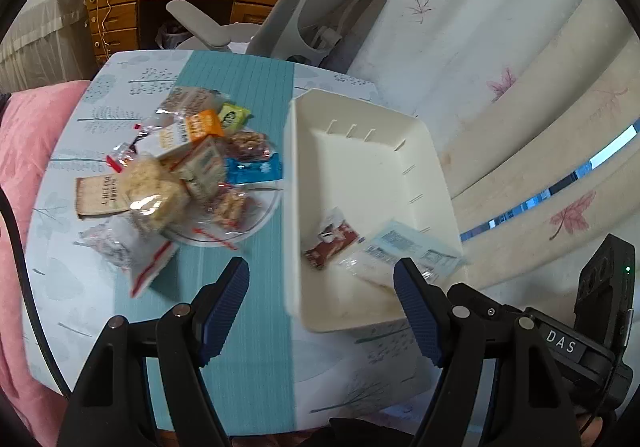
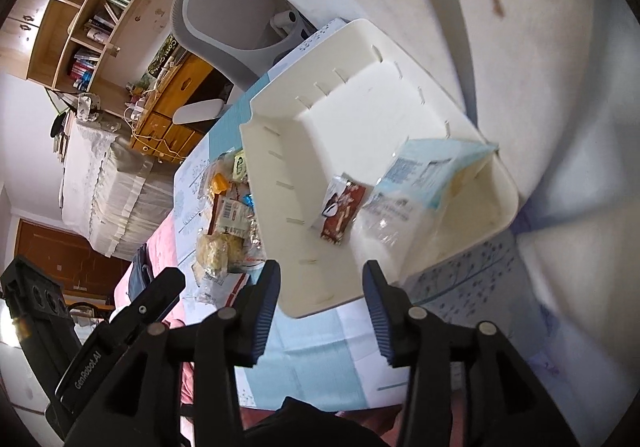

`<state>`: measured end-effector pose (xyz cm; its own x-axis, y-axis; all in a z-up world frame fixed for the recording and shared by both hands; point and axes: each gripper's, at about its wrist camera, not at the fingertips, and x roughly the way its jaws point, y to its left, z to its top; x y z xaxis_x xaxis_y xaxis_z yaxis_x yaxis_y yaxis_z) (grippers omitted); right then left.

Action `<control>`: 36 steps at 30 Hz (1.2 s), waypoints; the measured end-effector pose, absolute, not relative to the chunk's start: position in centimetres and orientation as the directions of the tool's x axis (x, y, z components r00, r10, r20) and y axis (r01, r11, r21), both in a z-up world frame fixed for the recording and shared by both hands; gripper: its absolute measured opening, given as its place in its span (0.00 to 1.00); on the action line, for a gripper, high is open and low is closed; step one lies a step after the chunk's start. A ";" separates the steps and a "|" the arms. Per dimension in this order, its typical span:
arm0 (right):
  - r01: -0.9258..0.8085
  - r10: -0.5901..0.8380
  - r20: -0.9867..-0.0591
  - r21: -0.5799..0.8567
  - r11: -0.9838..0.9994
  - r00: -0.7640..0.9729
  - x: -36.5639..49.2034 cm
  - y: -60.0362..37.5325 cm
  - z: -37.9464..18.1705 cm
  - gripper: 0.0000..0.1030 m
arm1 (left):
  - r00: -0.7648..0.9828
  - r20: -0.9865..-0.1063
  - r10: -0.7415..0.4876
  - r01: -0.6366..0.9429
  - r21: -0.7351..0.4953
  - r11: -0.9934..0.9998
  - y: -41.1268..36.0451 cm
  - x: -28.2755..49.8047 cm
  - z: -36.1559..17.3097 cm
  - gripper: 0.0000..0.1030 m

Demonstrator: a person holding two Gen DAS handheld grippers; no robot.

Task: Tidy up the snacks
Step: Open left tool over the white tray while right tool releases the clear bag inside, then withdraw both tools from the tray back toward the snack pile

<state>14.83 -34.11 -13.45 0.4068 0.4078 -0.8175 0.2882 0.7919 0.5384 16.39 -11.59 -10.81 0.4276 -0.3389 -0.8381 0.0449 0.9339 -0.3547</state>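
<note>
Tablecloth (image 1: 256,327) under cream bin (image 1: 360,115)

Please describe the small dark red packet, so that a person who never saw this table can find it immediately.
Find the white plastic bin on the table, right of the glass plate piled with snacks. Only two packets lie inside it, at its near end. The dark red packet is the smaller one, left of the larger pale blue packet.

Soft, even daylight; both fisheye views curve at dark edges, with slight motion blur throughout.
</note>
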 end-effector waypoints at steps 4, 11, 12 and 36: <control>0.301 0.399 -0.818 0.537 0.788 0.415 14.0 -32.0 -13.3 0.42 | 0.415 -0.846 -0.334 0.057 -0.342 0.938 -9.1 15.8 -10.7 0.71; 0.317 0.382 -0.821 0.529 0.787 0.424 12.2 -27.8 -13.3 0.42 | 0.393 -0.861 -0.322 0.091 -0.312 0.946 -5.3 14.6 -10.9 0.71; 0.320 0.379 -0.822 0.528 0.787 0.425 11.9 -27.1 -13.4 0.42 | 0.391 -0.862 -0.322 0.098 -0.308 0.946 -4.7 14.4 -10.9 0.71; 0.295 0.372 -0.835 0.505 0.811 0.405 8.0 -15.1 -18.2 0.42 | 0.251 -0.932 -0.262 0.151 -0.230 0.962 6.9 15.1 -14.4 0.72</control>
